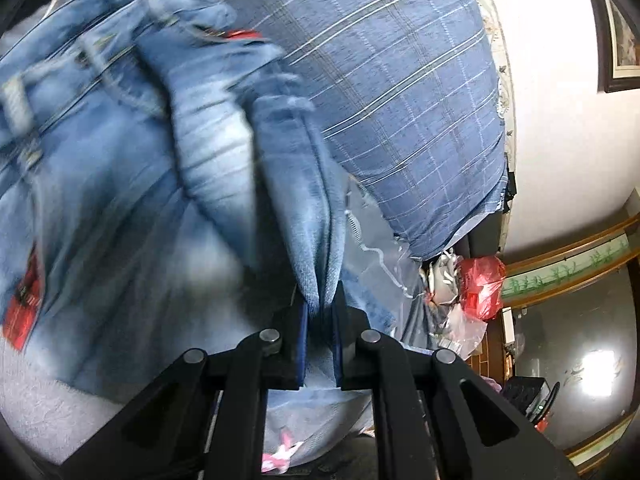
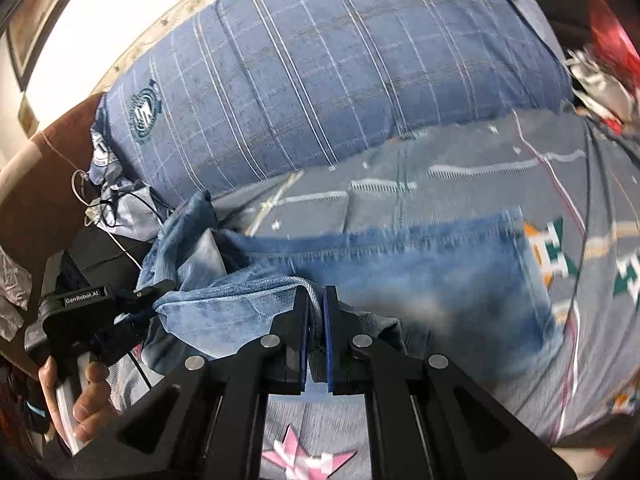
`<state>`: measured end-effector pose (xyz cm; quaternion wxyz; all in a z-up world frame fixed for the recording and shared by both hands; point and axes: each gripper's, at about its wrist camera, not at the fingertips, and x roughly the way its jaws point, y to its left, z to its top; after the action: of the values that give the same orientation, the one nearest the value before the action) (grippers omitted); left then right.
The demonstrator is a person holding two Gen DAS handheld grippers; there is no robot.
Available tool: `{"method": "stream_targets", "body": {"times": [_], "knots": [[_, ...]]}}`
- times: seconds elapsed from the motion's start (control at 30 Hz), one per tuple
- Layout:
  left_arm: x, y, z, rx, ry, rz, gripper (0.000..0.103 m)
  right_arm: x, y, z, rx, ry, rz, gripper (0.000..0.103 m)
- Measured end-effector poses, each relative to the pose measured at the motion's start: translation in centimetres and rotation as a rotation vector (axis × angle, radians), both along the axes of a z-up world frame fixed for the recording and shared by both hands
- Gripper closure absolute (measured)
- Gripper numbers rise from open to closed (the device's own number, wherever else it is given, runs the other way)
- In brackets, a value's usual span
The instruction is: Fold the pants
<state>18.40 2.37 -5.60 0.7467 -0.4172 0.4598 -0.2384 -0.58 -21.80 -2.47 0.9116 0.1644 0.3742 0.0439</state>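
The pants are faded blue jeans [image 1: 120,200] with belt loops and red tags, blurred and lifted off the bed. My left gripper [image 1: 320,300] is shut on a fold of the jeans' edge, which stands up between its pads. In the right wrist view the jeans [image 2: 440,264] stretch across the patterned bedspread [image 2: 480,168]. My right gripper [image 2: 317,300] is shut on a hemmed edge of the denim. The left gripper [image 2: 150,292] shows at the left of that view, held by a hand [image 2: 86,396], pinching the same cloth.
A large blue checked pillow [image 2: 320,80] lies behind the jeans. Cables [image 2: 104,208] lie by the brown headboard [image 2: 52,160] at the left. A red plastic bag [image 1: 480,284] and clutter sit past the bed's edge, with a white wall [image 1: 560,120] behind.
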Motion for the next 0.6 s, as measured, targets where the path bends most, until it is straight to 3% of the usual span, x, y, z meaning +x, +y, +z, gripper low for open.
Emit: {"method": "stream_targets", "body": {"times": [0.2, 0.27, 0.4, 0.5, 0.6], "knots": [[5.7, -4.5, 4.1, 0.016, 0.02, 0.013, 0.093, 5.3, -4.3, 3.8, -0.036, -0.047, 0.023, 0.098], [6.6, -6.2, 5.7, 0.044, -0.018, 0.028, 0.093, 6.7, -6.1, 5.6, -0.04, -0.086, 0.032, 0.098], [4.7, -7.5, 6.8, -0.004, -0.135, 0.041, 0.093, 5.5, -8.3, 8.5, -0.051, -0.179, 0.066, 0.098], [2.2, -8.0, 3.4, 0.01, -0.114, 0.019, 0.093, 3.4, -9.4, 6.5, -0.027, -0.153, 0.073, 0.098], [-0.1, -9.0, -2.2, 0.087, -0.03, 0.01, 0.093, 2.4, -10.7, -0.4, 0.067, -0.003, 0.009, 0.098]]}}
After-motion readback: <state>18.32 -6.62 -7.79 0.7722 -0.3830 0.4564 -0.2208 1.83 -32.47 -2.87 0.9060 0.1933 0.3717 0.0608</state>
